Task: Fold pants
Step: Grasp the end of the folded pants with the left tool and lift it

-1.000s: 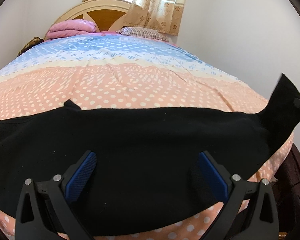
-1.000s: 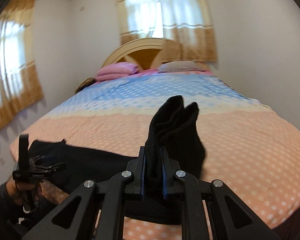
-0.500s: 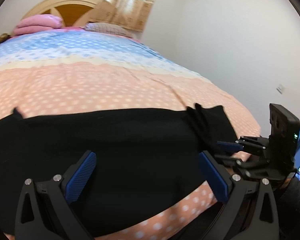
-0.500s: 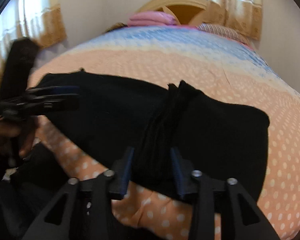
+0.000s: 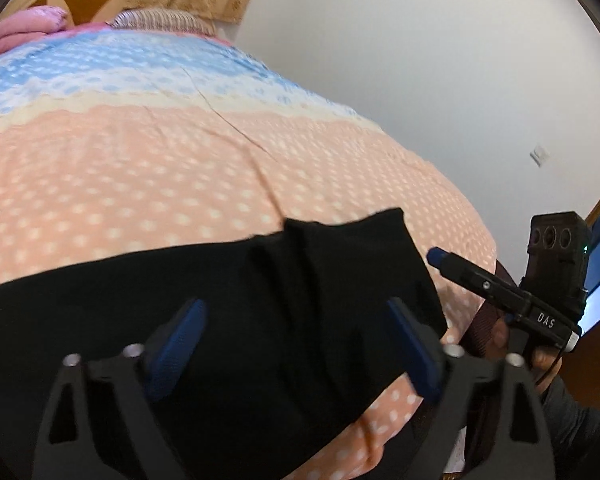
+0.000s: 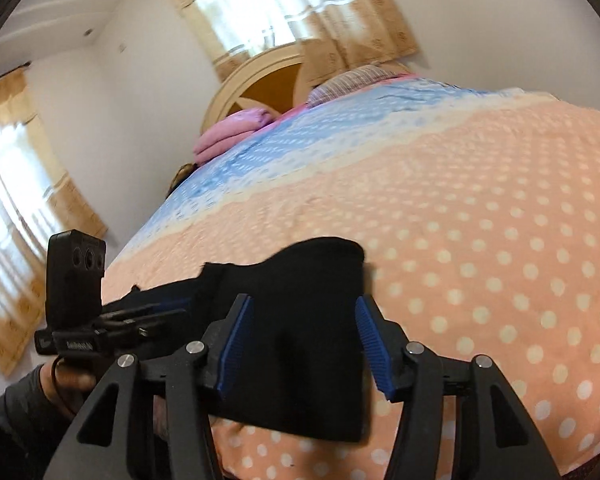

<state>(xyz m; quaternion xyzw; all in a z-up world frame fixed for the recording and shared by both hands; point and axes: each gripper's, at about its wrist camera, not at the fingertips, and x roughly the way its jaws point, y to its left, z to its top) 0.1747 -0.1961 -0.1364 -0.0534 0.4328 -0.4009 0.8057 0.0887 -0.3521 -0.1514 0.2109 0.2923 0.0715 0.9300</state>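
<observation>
Left wrist view: pants (image 5: 220,320) black, one pair, spread across lower half of frame on bedspread (image 5: 180,160); long axis left to right, folded end at centre right.
Left gripper (image 5: 296,348): jaws closing, blue pads apart, cloth beneath, nothing clamped.
Right gripper (image 5: 440,258): at right edge, just beside folded end; from here, cannot tell opening.
Right wrist view: pants (image 6: 308,340) in lower centre, running off lower left.
Right gripper (image 6: 304,344): jaws opening, pads clear of cloth, folded end lying between.
Left gripper (image 6: 172,312): lower left, over cloth.
Count: two grippers, two pillows.
</observation>
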